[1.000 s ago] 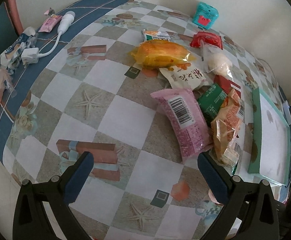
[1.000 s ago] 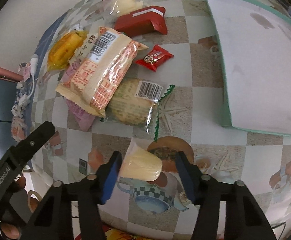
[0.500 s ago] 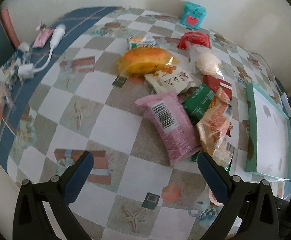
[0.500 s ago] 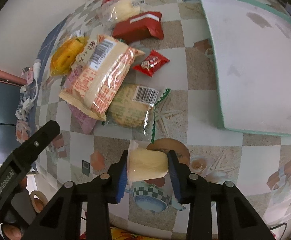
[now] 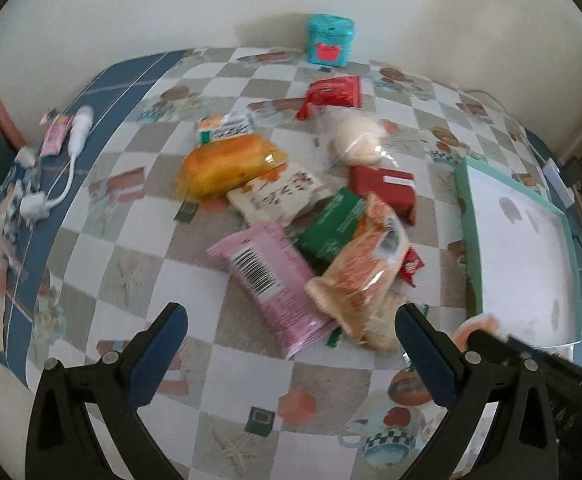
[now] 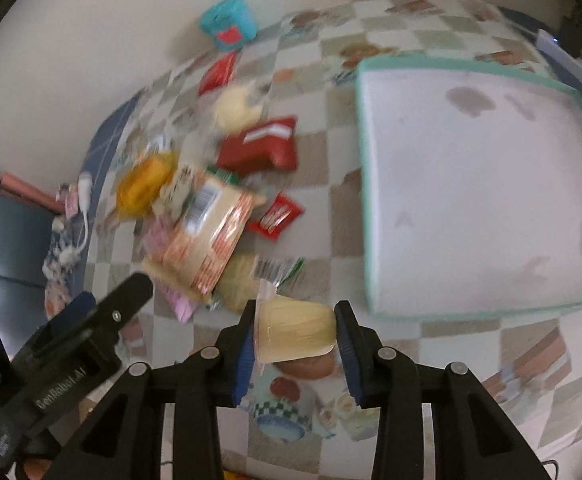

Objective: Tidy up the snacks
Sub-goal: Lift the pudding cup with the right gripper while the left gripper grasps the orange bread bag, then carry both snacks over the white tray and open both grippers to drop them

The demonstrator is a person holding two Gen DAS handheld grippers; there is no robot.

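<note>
The right hand-held gripper point(image 6: 295, 338), its jaws having just closed, clamps the yellow jelly cup point(image 6: 294, 330) sideways above the desk point(image 6: 471, 344) near the tray point(image 6: 375, 184), apparently for placing, while the left hand-held gripper point(image 5: 291, 354) hangs open.

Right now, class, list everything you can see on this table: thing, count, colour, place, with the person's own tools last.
Tray: 1, white, green rim, right side.
Tin: 1, teal, by the wall.
Snack packets: about ten, piled mid-table; pink, orange, green, red.
Jelly cup: 1, pale yellow, in the right gripper.
Charger cable: 1, white, left edge.
Tablecloth: 1, chequered.
Left gripper: open, empty.
Right gripper: closed on the cup.
</note>
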